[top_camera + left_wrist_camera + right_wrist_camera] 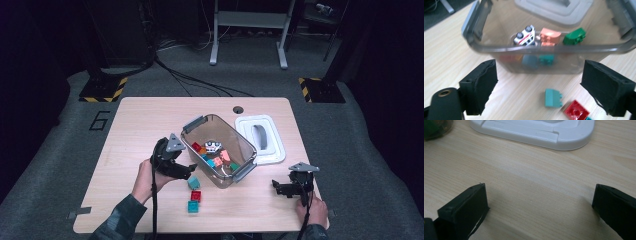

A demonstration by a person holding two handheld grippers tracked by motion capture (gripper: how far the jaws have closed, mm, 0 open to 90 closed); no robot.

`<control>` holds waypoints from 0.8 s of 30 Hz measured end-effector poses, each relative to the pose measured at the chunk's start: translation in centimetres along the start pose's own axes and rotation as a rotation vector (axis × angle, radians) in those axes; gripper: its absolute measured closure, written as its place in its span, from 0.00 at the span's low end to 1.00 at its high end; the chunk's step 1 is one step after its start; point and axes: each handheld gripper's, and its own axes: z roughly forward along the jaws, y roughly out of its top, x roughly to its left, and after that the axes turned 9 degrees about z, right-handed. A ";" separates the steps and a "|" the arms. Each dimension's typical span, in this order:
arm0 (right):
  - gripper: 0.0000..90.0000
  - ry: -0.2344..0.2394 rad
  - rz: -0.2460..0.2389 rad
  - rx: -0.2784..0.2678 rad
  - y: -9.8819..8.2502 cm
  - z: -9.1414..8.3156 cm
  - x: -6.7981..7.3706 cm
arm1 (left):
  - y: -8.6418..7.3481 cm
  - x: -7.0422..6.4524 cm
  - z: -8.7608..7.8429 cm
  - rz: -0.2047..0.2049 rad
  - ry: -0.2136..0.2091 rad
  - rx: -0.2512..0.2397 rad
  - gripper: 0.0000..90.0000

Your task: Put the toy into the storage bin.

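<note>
Left tongs (pixel 539 85) gaping, empty, over teal brick (pixel 552 98) on counter (pixel 449 57), beside bin (pixel 474 30). Right tongs (pixel 539 207) gaping, empty, well apart.

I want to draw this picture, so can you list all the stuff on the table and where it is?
box: 1, clear grey, middle of table, open.
lid: 1, white, right of box.
toy car: 1, white, inside box.
bricks in box: several, orange, red, teal, green.
teal bricks on table: 2, in front of box.
red brick: 1, between them.
table: 1, light wood.
left tongs: black, open, empty, near box.
right tongs: black, open, empty, over bare table.
</note>
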 end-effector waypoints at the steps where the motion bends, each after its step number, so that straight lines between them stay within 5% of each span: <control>1: 0.00 0.000 0.000 0.000 0.0 0.0 0.0 | -0.4 0.1 0.1 -0.009 0.001 0.003 0.13; 12: 0.00 0.000 0.000 0.000 0.0 0.0 0.0 | -4.7 -0.2 3.7 -0.085 -0.058 0.087 0.00; 24: 0.00 0.000 0.000 0.000 0.0 0.0 0.0 | -6.5 -1.4 7.5 -0.109 -0.096 0.118 0.08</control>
